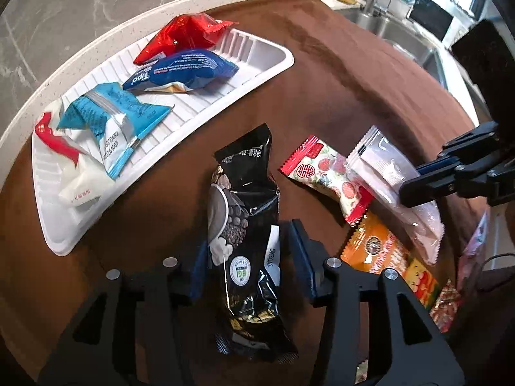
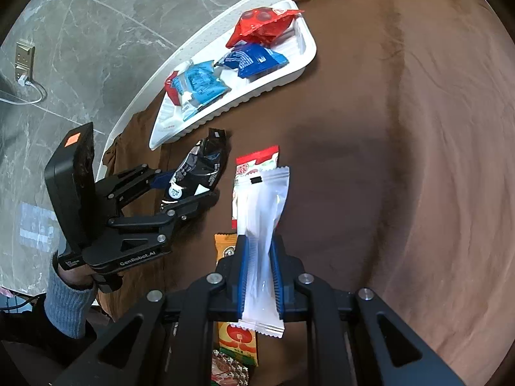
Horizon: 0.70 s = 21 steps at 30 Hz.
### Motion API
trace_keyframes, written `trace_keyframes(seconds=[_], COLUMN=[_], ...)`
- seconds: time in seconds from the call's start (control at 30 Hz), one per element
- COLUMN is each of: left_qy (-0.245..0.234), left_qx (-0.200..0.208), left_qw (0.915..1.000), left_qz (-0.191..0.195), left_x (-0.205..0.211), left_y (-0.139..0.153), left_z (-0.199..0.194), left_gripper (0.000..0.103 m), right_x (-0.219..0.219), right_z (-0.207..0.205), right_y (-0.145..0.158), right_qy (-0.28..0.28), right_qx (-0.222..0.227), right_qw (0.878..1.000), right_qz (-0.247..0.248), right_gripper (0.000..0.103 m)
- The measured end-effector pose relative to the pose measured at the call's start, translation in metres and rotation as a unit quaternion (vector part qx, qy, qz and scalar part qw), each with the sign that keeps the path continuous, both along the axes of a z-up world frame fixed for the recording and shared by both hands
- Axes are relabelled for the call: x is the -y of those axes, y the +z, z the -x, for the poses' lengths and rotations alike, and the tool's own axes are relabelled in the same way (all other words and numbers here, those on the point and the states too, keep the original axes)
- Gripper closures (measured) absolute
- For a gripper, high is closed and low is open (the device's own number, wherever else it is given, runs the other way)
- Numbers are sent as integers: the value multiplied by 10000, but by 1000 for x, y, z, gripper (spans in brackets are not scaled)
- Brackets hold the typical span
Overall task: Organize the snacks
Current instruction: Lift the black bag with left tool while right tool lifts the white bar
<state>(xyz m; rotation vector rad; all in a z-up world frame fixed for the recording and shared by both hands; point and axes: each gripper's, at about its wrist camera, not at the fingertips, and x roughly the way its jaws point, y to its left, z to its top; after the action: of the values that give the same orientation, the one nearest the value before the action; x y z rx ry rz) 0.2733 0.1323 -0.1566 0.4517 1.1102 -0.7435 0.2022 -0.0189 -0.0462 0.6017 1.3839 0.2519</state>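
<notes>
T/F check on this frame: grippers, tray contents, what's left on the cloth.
1. The right gripper is shut on the white packet. True.
2. The left gripper is clamped tight on the black packet. False: its fingers straddle the packet, not closed on it.
3. The white tray holds a red packet and a blue Tipo packet. True.
4. The orange packet lies in the tray. False: it lies on the brown cloth.
5. The tray is empty. False: several packets lie in it.

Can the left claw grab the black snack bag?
Probably yes. The left claw is open with a finger on each side of the black bag, and nothing lies on top of it.
</notes>
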Motion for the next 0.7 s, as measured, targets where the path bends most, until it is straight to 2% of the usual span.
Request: trace_keyframes(seconds=[0.1, 0.3, 0.33, 0.37, 0.4, 0.43, 0.47, 0.5, 0.7], left_qy=[-63, -62, -37, -35, -49, 19, 62, 134, 123], left_qx=[52, 38, 29, 48, 56, -47, -124, -244, -230], left_qw=[9999, 10000, 10000, 10000, 10000, 9998, 9995, 9988, 9986], left_qz=[-80, 7, 28, 29, 57, 190, 281, 413, 471], left_x=[5, 4, 4, 3, 1, -2, -7, -12, -17], left_y=[-3, -5, -5, -4, -3, -3, -2, -2, -1], left_z=[-2, -5, -6, -6, -6, -8, -9, -11, -4], left_gripper=[58, 59, 61, 71, 73, 79, 91, 91, 92], right_x=[1, 3, 4, 5, 5, 6, 6, 6, 1], right_z=[0, 2, 2, 2, 2, 3, 3, 3, 2], right_y=[0, -2, -2, -3, -3, -4, -4, -4, -6], right_qy=[-43, -110, -121, -126, -141, -155, -158, -161, 33], right_qx=[-13, -51, -47, -54, -60, -67, -74, -80, -117], right_qw=[10000, 9999, 9999, 9999, 9998, 9998, 9998, 9997, 9999], right_qz=[-23, -54, -52, -71, -100, -118, -128, -138, -18], right_gripper=[86, 85, 85, 85, 85, 85, 85, 85, 85])
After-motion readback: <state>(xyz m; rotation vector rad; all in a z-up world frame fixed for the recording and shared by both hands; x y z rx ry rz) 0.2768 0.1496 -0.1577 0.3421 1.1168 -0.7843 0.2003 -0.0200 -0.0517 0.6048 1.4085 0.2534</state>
